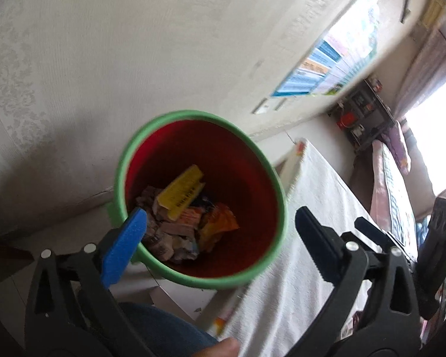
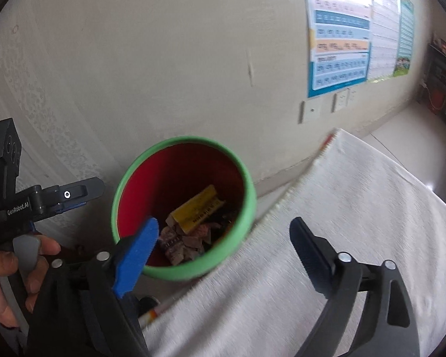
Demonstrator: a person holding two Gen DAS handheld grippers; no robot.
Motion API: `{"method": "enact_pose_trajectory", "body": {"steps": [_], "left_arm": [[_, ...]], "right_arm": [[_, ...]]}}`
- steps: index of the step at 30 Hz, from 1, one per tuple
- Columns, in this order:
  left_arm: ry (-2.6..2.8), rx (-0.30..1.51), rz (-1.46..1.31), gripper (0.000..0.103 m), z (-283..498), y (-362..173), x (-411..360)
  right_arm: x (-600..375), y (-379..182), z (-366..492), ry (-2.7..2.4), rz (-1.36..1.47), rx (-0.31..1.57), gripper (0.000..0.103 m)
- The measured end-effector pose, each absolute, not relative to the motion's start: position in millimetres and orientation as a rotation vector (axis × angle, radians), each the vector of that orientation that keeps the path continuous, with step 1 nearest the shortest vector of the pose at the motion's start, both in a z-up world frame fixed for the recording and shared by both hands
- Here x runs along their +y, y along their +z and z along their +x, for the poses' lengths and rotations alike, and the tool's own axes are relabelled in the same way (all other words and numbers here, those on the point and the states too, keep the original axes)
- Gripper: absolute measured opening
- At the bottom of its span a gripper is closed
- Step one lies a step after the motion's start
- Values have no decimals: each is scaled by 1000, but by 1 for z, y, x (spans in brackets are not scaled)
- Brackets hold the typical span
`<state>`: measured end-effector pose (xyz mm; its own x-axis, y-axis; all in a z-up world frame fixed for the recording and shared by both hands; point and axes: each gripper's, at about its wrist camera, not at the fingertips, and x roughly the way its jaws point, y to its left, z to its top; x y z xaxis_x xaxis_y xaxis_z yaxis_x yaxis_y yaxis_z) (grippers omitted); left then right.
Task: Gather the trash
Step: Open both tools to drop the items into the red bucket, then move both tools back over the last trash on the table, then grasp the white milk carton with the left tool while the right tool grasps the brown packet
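A round bin (image 1: 151, 136) with a green rim and red inside stands against the wall, beside a table under a white cloth (image 1: 312, 208). In it lie a yellow carton (image 1: 183, 192), an orange wrapper (image 1: 220, 223) and crumpled papers. My left gripper (image 1: 220, 226) hangs open above the bin's mouth, nothing between its fingers. In the right wrist view the same bin (image 2: 128, 178) holds the yellow carton (image 2: 197, 208). My right gripper (image 2: 224, 233) is open over the bin's near rim and the cloth edge, with nothing in it.
A person's hand (image 2: 12, 270) holds the left gripper's handle at the left of the right wrist view. Posters (image 2: 342, 35) hang on the pale wall. A dark shelf (image 1: 362, 116) stands at the room's far end. A blue-trousered leg (image 1: 163, 327) shows below.
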<state>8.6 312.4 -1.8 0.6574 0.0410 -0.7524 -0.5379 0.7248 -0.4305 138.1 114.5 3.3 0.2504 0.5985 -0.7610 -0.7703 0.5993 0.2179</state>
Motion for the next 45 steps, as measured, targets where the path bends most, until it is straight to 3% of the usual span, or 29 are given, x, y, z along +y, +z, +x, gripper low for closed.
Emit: {"method": "enact_pose_trajectory", "body": {"steps": [13,30,45], "left_arm": [[156,892,-564,97,39,3,182],[-129,1128,-434,97,64,-39,21],[-95,1358,-486,97,77,-87,-47]], "right_arm": [[-14,6,131,784,-165,957,91],[-200,-23,124,530,-178,1036,91],[-267,-40,129,463,-170,1063,91]]}}
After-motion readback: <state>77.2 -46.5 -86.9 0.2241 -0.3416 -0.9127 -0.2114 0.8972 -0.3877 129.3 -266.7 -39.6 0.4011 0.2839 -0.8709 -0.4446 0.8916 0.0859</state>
